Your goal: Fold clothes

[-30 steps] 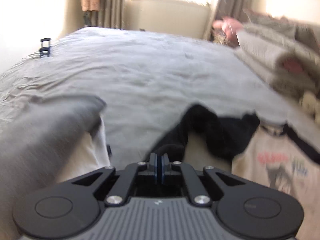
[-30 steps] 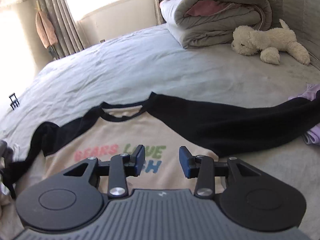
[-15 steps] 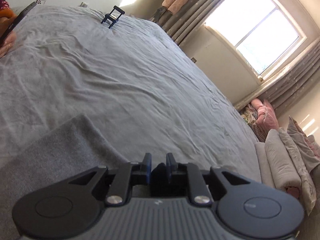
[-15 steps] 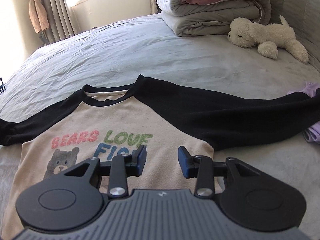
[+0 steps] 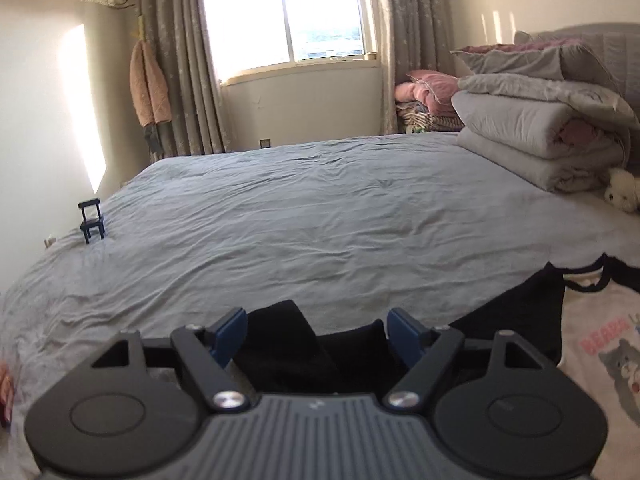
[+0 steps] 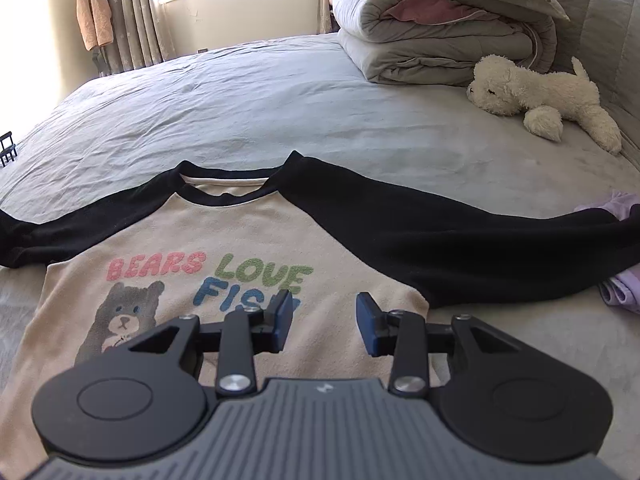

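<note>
A cream sweatshirt (image 6: pixel 248 240) with black raglan sleeves and a bear print lies flat, face up, on the grey bed (image 6: pixel 248 92). Both sleeves are spread out sideways. My right gripper (image 6: pixel 325 322) is open and empty, just above the shirt's lower chest. In the left wrist view my left gripper (image 5: pixel 316 334) is open, and the black cuff of the left sleeve (image 5: pixel 288 344) lies loose between its fingers. The shirt body (image 5: pixel 604 344) shows at the right edge of that view.
A folded grey duvet (image 6: pixel 436 36) and a white plush dog (image 6: pixel 540 96) lie at the head of the bed. A purple garment (image 6: pixel 620 284) lies under the right sleeve end. A small black stand (image 5: pixel 92 220) sits near the bed's left edge. A window is beyond the bed.
My left gripper was shut on the black sleeve and pulled it out to the left; it has now opened and released the cuff. The shirt now lies spread flat. My right gripper stayed open.
</note>
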Motion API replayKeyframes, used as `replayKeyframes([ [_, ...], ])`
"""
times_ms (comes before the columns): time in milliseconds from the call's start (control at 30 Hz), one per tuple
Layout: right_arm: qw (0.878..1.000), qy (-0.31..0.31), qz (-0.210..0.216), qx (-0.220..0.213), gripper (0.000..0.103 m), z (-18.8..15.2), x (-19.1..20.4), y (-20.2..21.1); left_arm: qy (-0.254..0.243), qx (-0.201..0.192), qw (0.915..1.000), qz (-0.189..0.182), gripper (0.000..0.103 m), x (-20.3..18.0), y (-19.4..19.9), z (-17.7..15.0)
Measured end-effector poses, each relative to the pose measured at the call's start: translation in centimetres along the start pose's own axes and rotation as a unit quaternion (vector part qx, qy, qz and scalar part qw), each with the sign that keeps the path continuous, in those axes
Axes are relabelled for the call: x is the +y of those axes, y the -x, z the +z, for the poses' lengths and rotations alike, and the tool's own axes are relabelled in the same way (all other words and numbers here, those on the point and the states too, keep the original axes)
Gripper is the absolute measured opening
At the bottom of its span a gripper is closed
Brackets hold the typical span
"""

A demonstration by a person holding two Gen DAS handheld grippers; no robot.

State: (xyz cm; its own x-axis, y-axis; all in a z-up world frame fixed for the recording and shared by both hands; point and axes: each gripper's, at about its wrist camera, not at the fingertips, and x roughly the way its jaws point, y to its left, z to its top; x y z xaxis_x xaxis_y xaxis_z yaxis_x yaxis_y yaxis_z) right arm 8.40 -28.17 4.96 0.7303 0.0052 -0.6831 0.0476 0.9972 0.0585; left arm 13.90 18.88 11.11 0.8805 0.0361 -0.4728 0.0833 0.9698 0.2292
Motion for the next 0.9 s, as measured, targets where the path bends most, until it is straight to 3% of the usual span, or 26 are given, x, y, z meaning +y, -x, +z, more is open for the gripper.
replayKeyframes([
  [33,1.000,0.004,0.000,-0.001,0.040,0.0,0.1,0.0,-0.027,0.006,0.9996,0.011,0.077,-0.5,-0.3,-0.2],
  [67,1.000,0.008,0.000,-0.003,0.040,-0.1,0.3,0.1,-0.048,0.016,0.9984,0.024,0.059,-0.8,-0.8,-0.4],
  [100,1.000,0.011,0.001,-0.003,0.040,-0.1,0.4,0.1,-0.059,0.036,0.9968,0.040,0.010,-0.9,-1.6,-0.6],
  [167,1.000,0.015,0.002,-0.003,0.040,-0.1,0.5,0.0,-0.019,0.080,0.9939,0.074,0.003,0.7,-3.1,-0.2],
  [233,1.000,0.019,0.003,-0.003,0.040,-0.1,0.7,0.0,0.062,0.054,0.9938,0.075,0.003,3.3,-2.2,0.5],
  [300,1.000,0.022,0.004,-0.004,0.040,-0.2,0.8,0.0,0.152,0.015,0.9860,0.066,0.003,5.8,-0.8,1.2],
  [367,1.000,0.021,0.008,-0.010,0.040,-0.2,1.0,0.1,0.255,-0.034,0.9654,0.045,0.003,8.2,1.1,1.6],
  [433,0.999,0.025,0.017,-0.016,0.040,-0.2,1.5,0.1,0.334,-0.057,0.9402,0.033,0.003,10.2,1.9,1.4],
  [567,0.997,0.049,0.042,-0.030,0.040,-0.4,3.3,0.3,0.396,-0.044,0.9158,0.047,0.003,12.2,1.0,0.0],
  [667,0.990,0.098,0.088,-0.057,0.040,0.1,6.6,1.1,0.457,-0.059,0.8875,0.019,0.003,13.4,1.4,-0.9],
  [700,0.985,0.121,0.101,-0.070,0.040,0.5,8.1,1.4,0.466,-0.068,0.8820,0.012,0.003,13.6,1.7,-0.8],
  [900,0.926,0.289,0.216,-0.111,0.051,4.0,21.2,-0.1,0.475,-0.091,0.8747,-0.024,0.003,13.5,2.9,0.5],
])
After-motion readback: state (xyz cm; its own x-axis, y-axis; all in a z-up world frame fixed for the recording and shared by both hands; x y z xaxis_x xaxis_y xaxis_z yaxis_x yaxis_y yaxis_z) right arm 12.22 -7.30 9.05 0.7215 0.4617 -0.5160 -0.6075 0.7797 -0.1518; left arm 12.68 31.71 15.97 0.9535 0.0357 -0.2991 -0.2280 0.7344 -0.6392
